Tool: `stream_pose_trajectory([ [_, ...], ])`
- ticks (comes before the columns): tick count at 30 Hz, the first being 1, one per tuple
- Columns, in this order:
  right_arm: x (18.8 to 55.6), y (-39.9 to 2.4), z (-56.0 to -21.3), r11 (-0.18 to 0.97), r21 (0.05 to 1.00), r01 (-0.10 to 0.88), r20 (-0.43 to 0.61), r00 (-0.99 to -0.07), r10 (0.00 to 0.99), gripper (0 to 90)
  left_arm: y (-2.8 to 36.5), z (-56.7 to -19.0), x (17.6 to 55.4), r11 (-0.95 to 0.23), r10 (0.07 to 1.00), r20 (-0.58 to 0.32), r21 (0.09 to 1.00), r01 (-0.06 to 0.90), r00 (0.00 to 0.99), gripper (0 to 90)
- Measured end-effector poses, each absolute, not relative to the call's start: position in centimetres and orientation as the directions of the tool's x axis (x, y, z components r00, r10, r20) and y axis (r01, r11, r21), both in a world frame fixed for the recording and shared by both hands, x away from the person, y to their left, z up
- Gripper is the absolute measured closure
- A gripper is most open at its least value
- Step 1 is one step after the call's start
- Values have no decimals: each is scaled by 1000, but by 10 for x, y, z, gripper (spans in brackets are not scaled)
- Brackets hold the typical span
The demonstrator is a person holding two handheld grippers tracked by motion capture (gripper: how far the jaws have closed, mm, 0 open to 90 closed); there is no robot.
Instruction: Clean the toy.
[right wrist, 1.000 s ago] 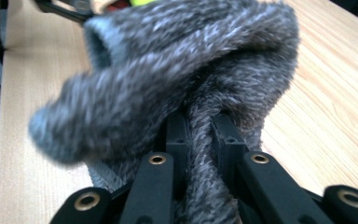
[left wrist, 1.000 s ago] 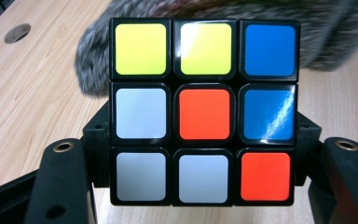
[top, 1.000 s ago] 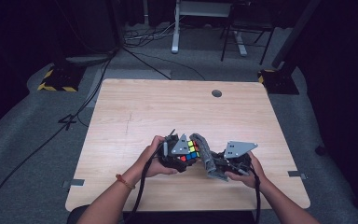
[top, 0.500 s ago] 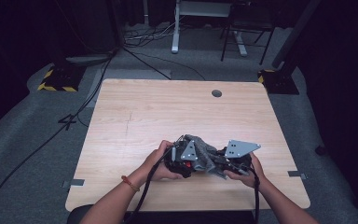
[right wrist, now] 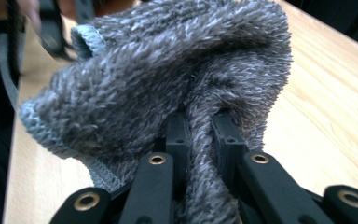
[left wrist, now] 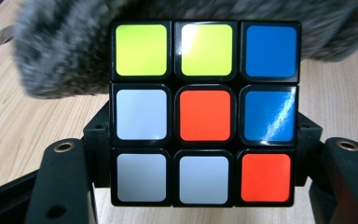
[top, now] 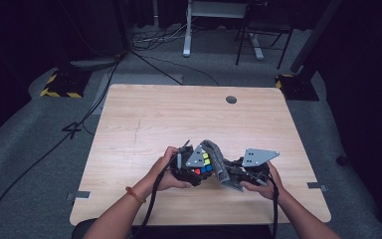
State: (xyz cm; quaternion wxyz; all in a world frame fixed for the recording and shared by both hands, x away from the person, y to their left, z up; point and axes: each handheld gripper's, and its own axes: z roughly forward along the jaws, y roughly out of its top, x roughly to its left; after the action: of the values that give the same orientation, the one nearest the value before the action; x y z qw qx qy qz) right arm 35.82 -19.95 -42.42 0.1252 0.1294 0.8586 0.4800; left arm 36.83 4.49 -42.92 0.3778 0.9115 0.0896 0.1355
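Grippers meet near the table's front edge, about midway along it. Left gripper is clamped on a puzzle cube; right gripper pinches a grey fuzzy cloth draped against the cube's far side.

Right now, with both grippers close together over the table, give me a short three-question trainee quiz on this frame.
1. What does the left gripper hold?
2. True or false: the right gripper is shut on the grey cloth.
3. Which colour is the centre sticker of the cube face seen in the left gripper view: A blue, B orange-red, C yellow?

Key: 1. The puzzle cube, clamped between its jaws. 2. True. 3. B.
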Motion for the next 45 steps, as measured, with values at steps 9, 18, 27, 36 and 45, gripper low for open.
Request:
stream_pose_trajectory([
  [9, 354, -190, -411, 450, 891, 62, -92, -945, 312, 797, 33, -437, 371, -721, 267, 181, 689, 72, 946, 331],
  [18, 355, -185, -410, 498, 866, 53, -146, -924, 353, 798, 33, -436, 369, -722, 267, 196, 689, 61, 943, 334],
  [27, 368, -200, -425, 532, 836, 134, -120, -901, 417, 799, 43, -425, 367, -678, 263, 191, 734, 40, 946, 333],
  [36, 378, -207, -436, 524, 824, 215, -46, -897, 440, 799, 51, -418, 365, -624, 276, 185, 781, 30, 943, 335],
  [45, 377, -204, -440, 472, 852, 228, 50, -932, 359, 798, 47, -422, 364, -641, 256, 209, 767, 4, 944, 332],
])
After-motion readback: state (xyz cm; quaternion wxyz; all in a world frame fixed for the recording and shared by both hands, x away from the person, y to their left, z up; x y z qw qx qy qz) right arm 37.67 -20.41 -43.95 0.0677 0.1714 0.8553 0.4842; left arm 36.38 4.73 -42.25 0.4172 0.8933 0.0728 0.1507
